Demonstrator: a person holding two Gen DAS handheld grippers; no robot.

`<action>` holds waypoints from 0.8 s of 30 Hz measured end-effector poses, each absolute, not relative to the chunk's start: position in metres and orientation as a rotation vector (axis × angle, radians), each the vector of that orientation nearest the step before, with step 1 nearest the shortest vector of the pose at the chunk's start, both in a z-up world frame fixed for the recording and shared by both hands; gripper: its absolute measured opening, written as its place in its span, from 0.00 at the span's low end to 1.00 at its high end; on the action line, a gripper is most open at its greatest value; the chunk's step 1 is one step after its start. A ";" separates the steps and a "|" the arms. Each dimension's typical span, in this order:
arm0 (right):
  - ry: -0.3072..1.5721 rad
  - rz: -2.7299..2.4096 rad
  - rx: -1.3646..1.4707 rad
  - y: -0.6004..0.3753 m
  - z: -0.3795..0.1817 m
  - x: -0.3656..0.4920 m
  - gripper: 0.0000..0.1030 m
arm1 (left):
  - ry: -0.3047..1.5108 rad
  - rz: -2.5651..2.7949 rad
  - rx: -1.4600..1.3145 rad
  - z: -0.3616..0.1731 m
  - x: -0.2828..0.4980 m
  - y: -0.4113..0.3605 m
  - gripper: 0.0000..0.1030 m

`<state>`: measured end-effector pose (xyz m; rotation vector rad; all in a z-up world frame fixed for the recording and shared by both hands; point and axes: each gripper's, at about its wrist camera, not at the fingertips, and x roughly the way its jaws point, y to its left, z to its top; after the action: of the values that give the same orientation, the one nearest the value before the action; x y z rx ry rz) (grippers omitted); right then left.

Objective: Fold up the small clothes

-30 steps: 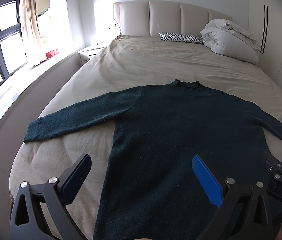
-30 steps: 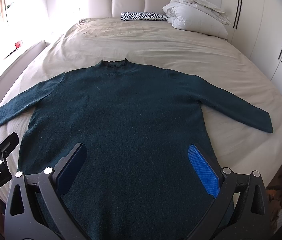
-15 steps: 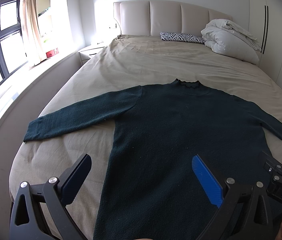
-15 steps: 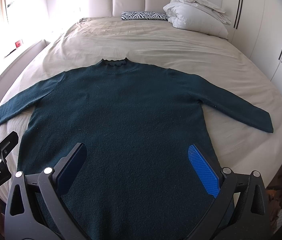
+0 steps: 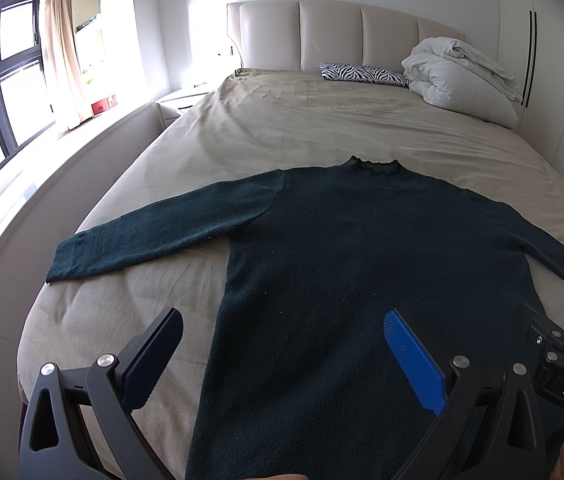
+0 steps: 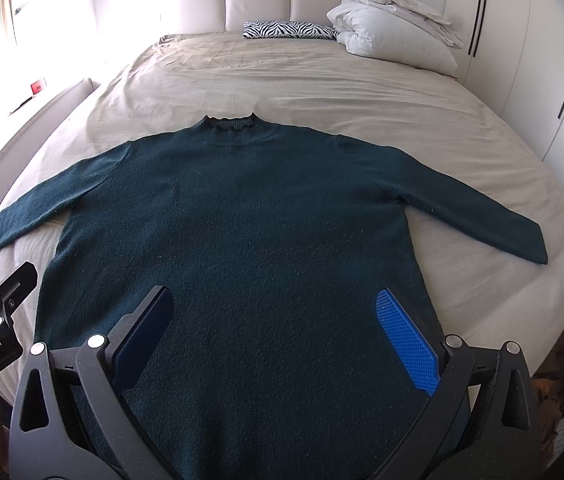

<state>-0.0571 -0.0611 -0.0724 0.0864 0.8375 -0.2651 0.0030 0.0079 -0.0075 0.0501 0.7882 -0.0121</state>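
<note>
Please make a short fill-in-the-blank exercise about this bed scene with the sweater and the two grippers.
1. The dark green sweater lies flat on the ____.
2. Both sleeves are spread out, and the collar points toward the ____.
3. The left gripper and the right gripper both have their jaws ____.
4. The pillow beside the white duvet has a ____ pattern.

Missing words: bed; headboard; open; zebra

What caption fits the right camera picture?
Dark green knitted sweater spread flat on beige bed, open right gripper hovering above its hem.
</note>
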 end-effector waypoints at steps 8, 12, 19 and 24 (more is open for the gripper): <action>0.847 -0.263 0.086 -0.062 -0.069 -0.055 1.00 | 0.795 -0.015 0.046 -0.020 0.002 0.015 1.00; 0.854 -0.262 0.088 -0.063 -0.070 -0.054 1.00 | 0.803 -0.013 0.049 -0.021 0.003 0.012 1.00; 0.867 -0.260 0.092 -0.067 -0.072 -0.052 1.00 | 0.813 -0.009 0.056 -0.021 0.005 0.006 1.00; 0.873 -0.261 0.097 -0.069 -0.073 -0.052 1.00 | 0.819 -0.006 0.052 -0.021 0.006 0.005 1.00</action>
<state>-0.0517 -0.0688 -0.0735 0.0967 0.8725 -0.2606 0.0058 0.0052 -0.0212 0.0520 0.8191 -0.0057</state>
